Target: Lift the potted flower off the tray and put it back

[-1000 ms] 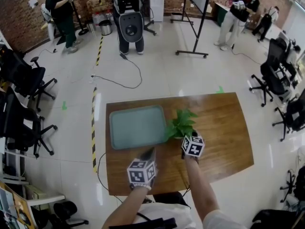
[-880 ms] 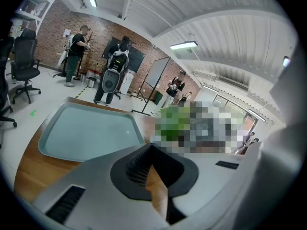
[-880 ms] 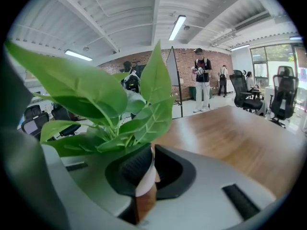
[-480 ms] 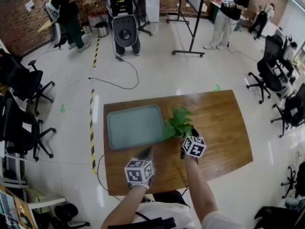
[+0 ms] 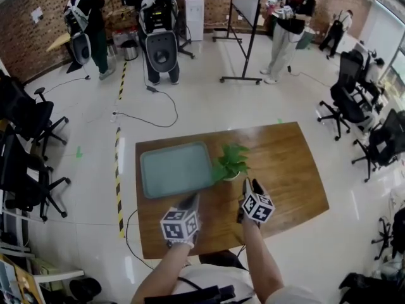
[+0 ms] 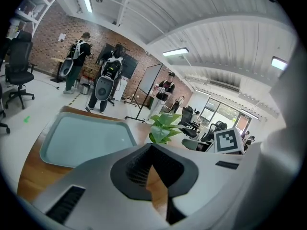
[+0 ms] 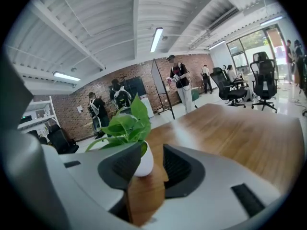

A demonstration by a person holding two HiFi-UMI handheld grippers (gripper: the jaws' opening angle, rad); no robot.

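Observation:
The potted flower (image 5: pixel 231 162), green leaves in a small white pot, stands on the wooden table (image 5: pixel 288 170) just right of the grey-green tray (image 5: pixel 176 170), not on it. My right gripper (image 5: pixel 251 187) sits a little nearer than the pot. Its jaws have just been opening and now stand open. In the right gripper view the pot (image 7: pixel 145 160) shows just beyond the gripper's (image 7: pixel 146 166) tips, untouched by the pads. My left gripper (image 5: pixel 193 200) hovers over the table near the tray's front right corner, its tips together and nothing in them. The left gripper view shows the tray (image 6: pixel 86 138) and the flower (image 6: pixel 163 126).
Office chairs (image 5: pixel 28 122) stand left and right of the table. Several people (image 5: pixel 288 24), robot stands (image 5: pixel 158 40) and a whiteboard frame (image 5: pixel 243 30) are at the far side of the room. A cable (image 5: pixel 145 116) lies on the floor beyond the table.
My right gripper's jaws let go of the pot and drew back toward me. The flower stays standing on the table beside the tray. The left gripper has hardly shifted.

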